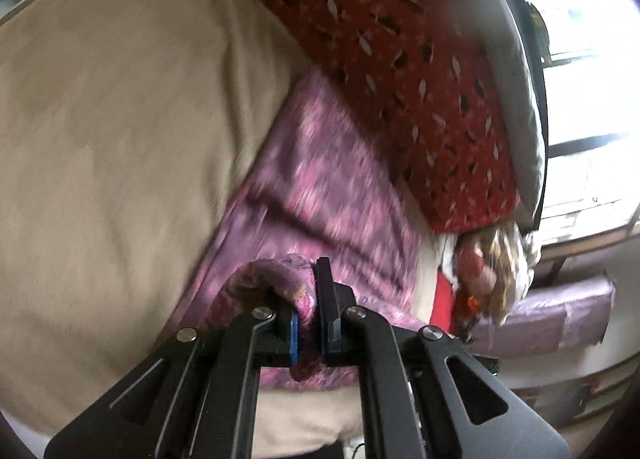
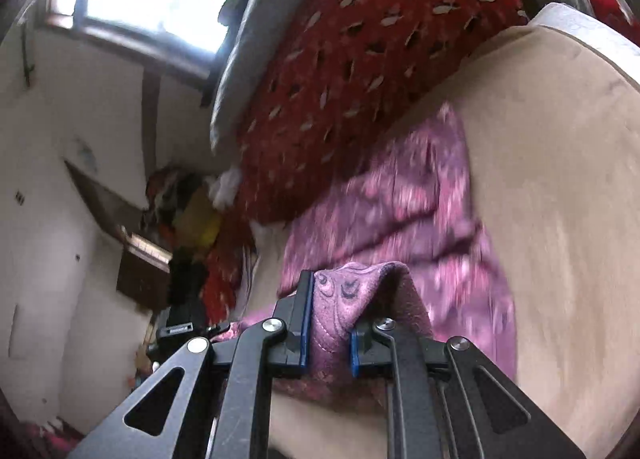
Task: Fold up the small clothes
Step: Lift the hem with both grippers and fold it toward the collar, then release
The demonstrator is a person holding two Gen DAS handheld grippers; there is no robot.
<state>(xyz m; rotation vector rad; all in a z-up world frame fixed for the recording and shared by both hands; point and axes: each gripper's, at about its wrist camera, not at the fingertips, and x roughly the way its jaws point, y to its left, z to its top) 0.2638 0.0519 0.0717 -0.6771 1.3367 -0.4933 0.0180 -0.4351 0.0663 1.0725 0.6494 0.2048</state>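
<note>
Left gripper [image 1: 308, 323]: jaws clenched on a bunched edge of the purple-pink patterned cloth [image 1: 320, 179], fabric squeezed between the blue pads and bulging out above and to the left of them. Right gripper [image 2: 330, 323]: jaws likewise clamped on another bunched part of the same cloth [image 2: 404, 211]; a fold of it drapes over the right-hand finger, stitching visible on the pinched section. The rest of the cloth stretches away from both grippers across the beige sheet [image 1: 120, 119] of a bed, creased, with motion blur over the pattern in both views. Its far end lies against, possibly slightly under, a red cushion with pale leaf-shaped marks [image 1: 400, 59]; cannot tell which. Grey pillow [image 1: 508, 59] sits behind the red cushion, toward the window [image 1: 592, 79]. In the right wrist view, beige sheet [image 2: 560, 179] to the right of the cloth, red cushion [image 2: 360, 59] beyond it, a heap of mixed coloured clothes [image 2: 188, 215] to the left near a white wall [image 2: 48, 219].
</note>
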